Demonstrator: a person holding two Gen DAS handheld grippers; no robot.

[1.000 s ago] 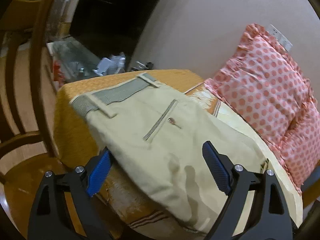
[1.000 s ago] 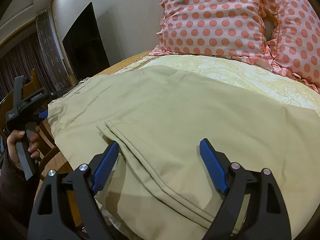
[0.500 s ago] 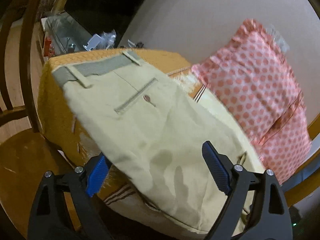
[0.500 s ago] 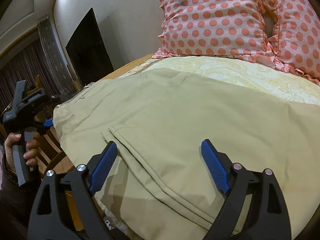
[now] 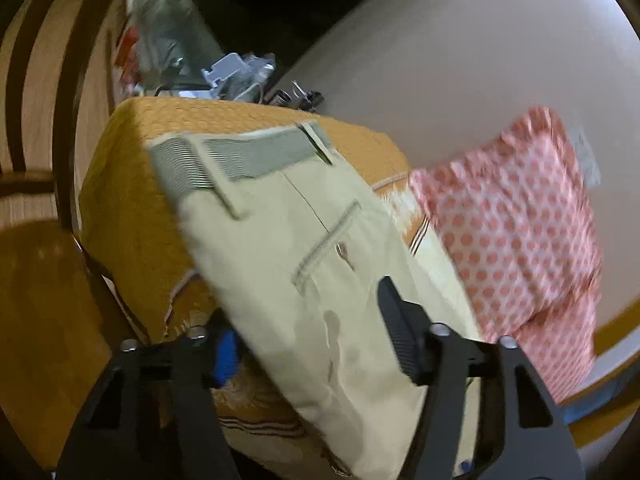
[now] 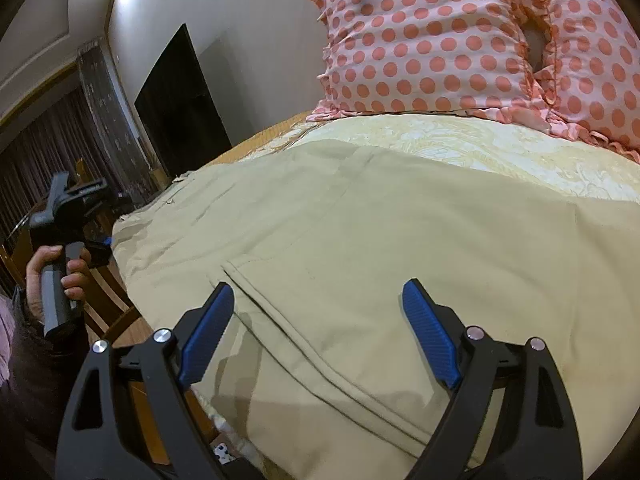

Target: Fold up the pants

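I am lining up the first fold: the pants (image 6: 360, 240) lie flat on the bed (image 6: 480, 148), waistband at its corner. My left tool (image 5: 312, 344) and right tool (image 6: 320, 320) hover spread, empty. Next I must pinch an edge.

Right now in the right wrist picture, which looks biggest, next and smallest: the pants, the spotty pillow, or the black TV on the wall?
1. pants, which fill most of the view, though they lie nearest the camera.
2. spotty pillow.
3. black TV, which looks smallest but is farthest away.
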